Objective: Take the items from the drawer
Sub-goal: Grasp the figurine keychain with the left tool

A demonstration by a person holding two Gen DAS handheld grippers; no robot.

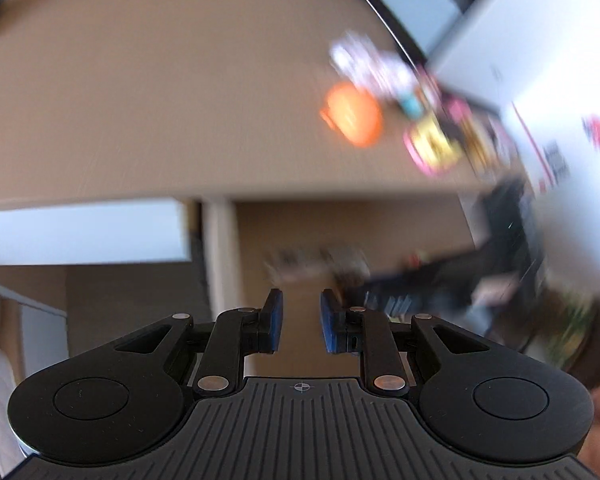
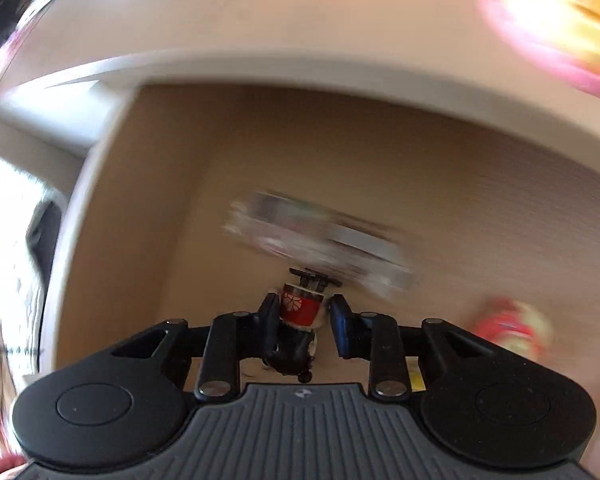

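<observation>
The right gripper (image 2: pixel 305 312) pinched a small red-and-black toy (image 2: pixel 300 309) over the drawer (image 2: pixel 148 200); the left gripper (image 1: pixel 301 322) stood narrowly parted, empty.

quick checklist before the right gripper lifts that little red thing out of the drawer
1. Small red and black item between the right gripper fingers: ok.
2. Both pads pressing on it: cannot tell; one finger shows a sliver of gap.
3. Left gripper empty and out of the way: ok.
4. Blurred packet in the drawer clear of the item: cannot tell.
5. Free spot on the tabletop beside the orange item: ok.
</observation>
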